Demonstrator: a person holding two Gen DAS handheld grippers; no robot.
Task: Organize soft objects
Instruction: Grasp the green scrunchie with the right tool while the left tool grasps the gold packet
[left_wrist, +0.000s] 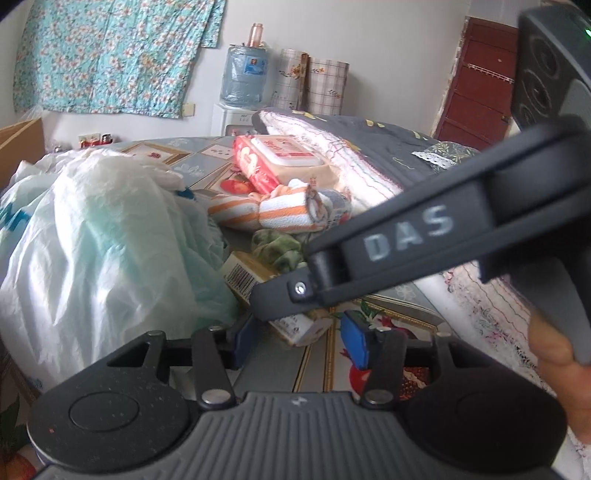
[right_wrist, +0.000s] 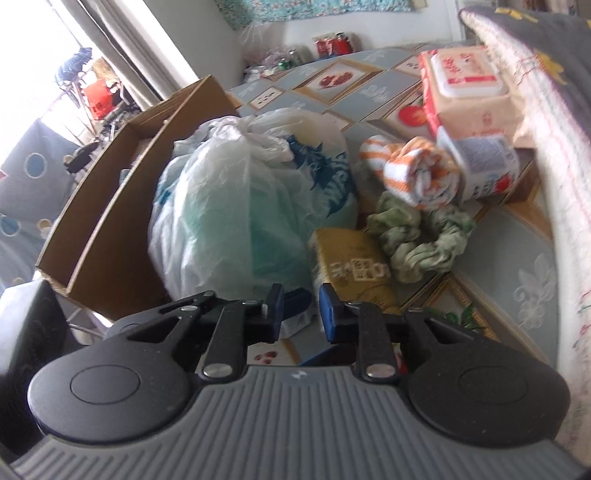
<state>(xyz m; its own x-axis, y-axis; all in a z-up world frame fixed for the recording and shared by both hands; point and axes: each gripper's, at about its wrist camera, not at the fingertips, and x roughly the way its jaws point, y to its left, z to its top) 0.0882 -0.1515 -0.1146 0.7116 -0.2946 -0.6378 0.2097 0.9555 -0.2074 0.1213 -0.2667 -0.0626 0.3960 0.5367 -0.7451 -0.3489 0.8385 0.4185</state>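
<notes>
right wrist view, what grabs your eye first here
The big white plastic bag bulges mid-table beside an open cardboard box. To its right lie an orange-striped rolled towel and a green scrunchie. The right gripper hangs open near a yellow packet.

Rolled striped towel (right_wrist: 417, 177) beside, perhaps touching, green scrunchie (right_wrist: 417, 236).

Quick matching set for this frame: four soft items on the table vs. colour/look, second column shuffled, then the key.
Things:
1. rolled towel
2. scrunchie
3. plastic bag
4. wet wipes pack

Looks:
A. mottled green, ruffled
B. red and cream with a white flip lid
C. orange and white stripes
D. translucent white, knotted at the top

Pairs: 1-C, 2-A, 3-D, 4-B
</notes>
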